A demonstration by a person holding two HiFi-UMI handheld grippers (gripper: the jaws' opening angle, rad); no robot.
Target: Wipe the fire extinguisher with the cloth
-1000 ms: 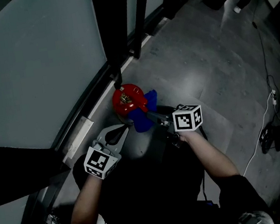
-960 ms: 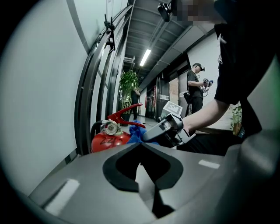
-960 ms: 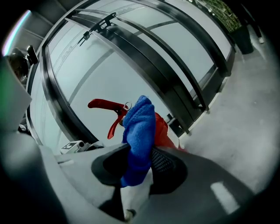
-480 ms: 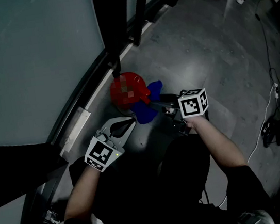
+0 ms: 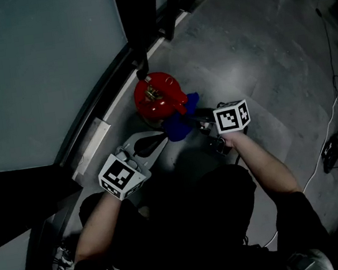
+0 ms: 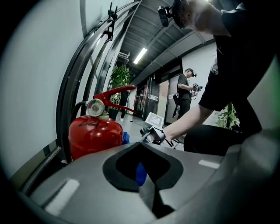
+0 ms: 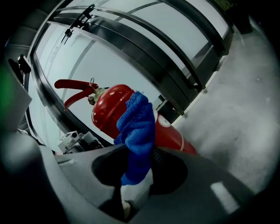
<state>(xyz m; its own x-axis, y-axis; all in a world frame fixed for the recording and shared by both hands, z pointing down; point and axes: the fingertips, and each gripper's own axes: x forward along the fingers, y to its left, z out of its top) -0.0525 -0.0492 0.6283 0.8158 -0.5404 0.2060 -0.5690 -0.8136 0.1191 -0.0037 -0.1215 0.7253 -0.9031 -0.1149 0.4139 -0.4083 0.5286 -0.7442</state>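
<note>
A red fire extinguisher [image 5: 158, 98] stands on the grey floor at the foot of a glass wall. In the left gripper view the extinguisher [image 6: 94, 133] shows its gauge and red lever. A blue cloth [image 5: 182, 120] lies against its right side. My right gripper [image 5: 195, 121] is shut on the cloth [image 7: 139, 131], which presses on the extinguisher's red body [image 7: 109, 109]. My left gripper [image 5: 157, 141] hovers just in front of the extinguisher, shut and empty. In its own view the left gripper [image 6: 146, 183] has its jaws together.
A dark window post [image 5: 139, 22] rises right behind the extinguisher, with a floor rail along the glass. A white plate [image 5: 89, 150] sits on the floor at left. A white cable [image 5: 329, 132] runs at right. Another person [image 6: 183, 94] stands far off, near plants.
The right gripper has slid the cloth a little further round the extinguisher's right side. The left gripper stays close in front of it. The head view has shifted slightly.
</note>
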